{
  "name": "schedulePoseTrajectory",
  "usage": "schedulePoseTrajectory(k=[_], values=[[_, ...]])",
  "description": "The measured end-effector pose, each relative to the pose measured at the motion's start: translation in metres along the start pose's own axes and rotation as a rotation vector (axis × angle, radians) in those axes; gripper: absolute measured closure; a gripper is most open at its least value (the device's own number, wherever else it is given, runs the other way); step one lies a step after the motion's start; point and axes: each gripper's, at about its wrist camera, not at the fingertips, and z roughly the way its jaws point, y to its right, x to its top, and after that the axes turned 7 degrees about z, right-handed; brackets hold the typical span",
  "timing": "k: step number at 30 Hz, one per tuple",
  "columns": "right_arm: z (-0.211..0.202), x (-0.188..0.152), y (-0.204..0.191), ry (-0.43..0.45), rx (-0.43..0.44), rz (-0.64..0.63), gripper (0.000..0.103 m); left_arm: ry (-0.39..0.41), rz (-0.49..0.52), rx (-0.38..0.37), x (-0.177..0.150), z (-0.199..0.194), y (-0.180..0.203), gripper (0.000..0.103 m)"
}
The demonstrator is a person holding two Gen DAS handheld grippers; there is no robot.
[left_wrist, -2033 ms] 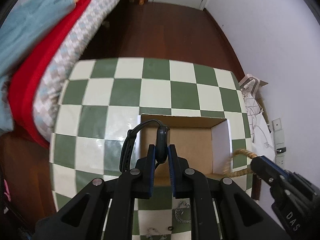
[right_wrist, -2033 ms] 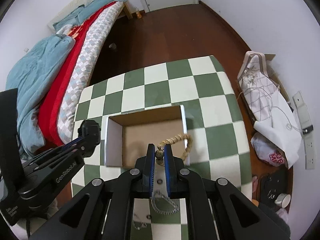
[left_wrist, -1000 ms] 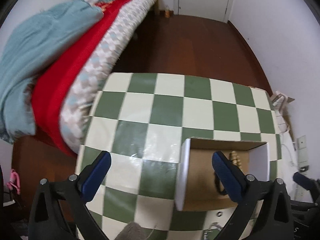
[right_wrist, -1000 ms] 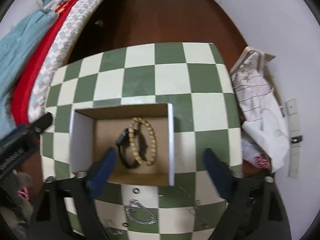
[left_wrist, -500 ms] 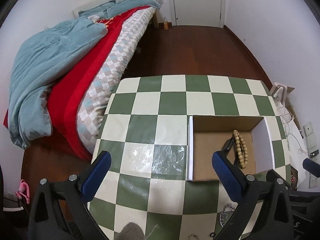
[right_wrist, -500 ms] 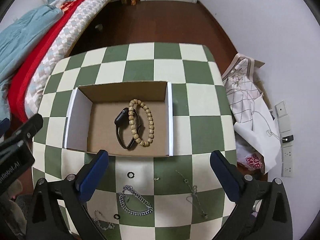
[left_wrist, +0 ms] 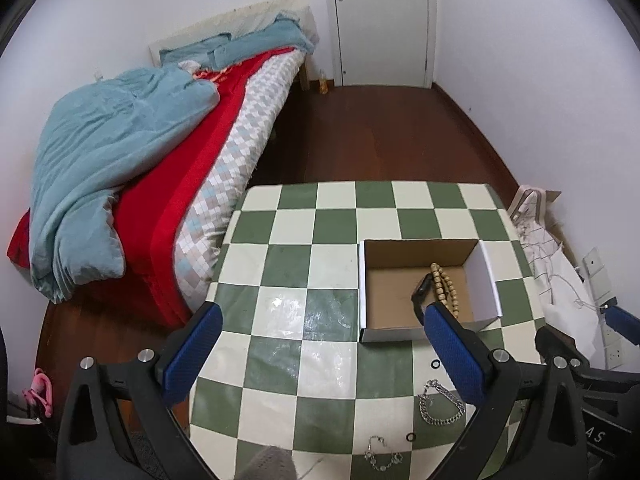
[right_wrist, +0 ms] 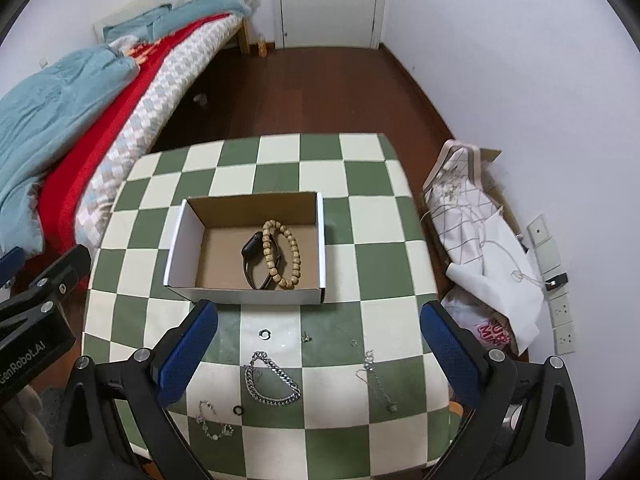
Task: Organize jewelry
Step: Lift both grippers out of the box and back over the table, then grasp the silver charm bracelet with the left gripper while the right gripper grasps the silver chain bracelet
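With both the left gripper (left_wrist: 318,350) and the right gripper (right_wrist: 320,344) spread wide and empty, the chain bracelet (right_wrist: 271,381) – lying on the table (right_wrist: 372,264) before the box (right_wrist: 248,294) – is judged light, limp and slippery, best pinched across a bunched run of links.

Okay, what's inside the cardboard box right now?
Inside the cardboard box: a black watch and a wooden bead bracelet, side by side, overlapping. The near wall hides a strip of floor.
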Motion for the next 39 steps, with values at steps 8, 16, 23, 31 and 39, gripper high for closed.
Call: schedulePoseTrajectory(k=[8,16,23,31,39], values=[[-0.055,-0.019,0.008,0.089,0.01,-0.001,0.001,0.077,-0.013,0.007,-0.016,-0.048,-0.007,0.0],[-0.07,-0.041,0.015,0.092,0.065,0.013,0.001,0.086,-0.018,0.051,-0.04,-0.055,-0.007,0.0],[-0.003,-0.084,0.034,-0.049,0.085,0.063,0.014,-0.044,-0.008,0.127,-0.093,0.004,-0.005,0.0],[0.095,-0.123,0.031,-0.24,0.107,0.086,0.039,-0.255,0.024,0.039,-0.15,0.079,0.024,0.001],[0.13,-0.127,0.022,-0.276,0.106,0.087,0.041,-0.338,0.104,-0.068,-0.174,0.109,0.06,0.047]])
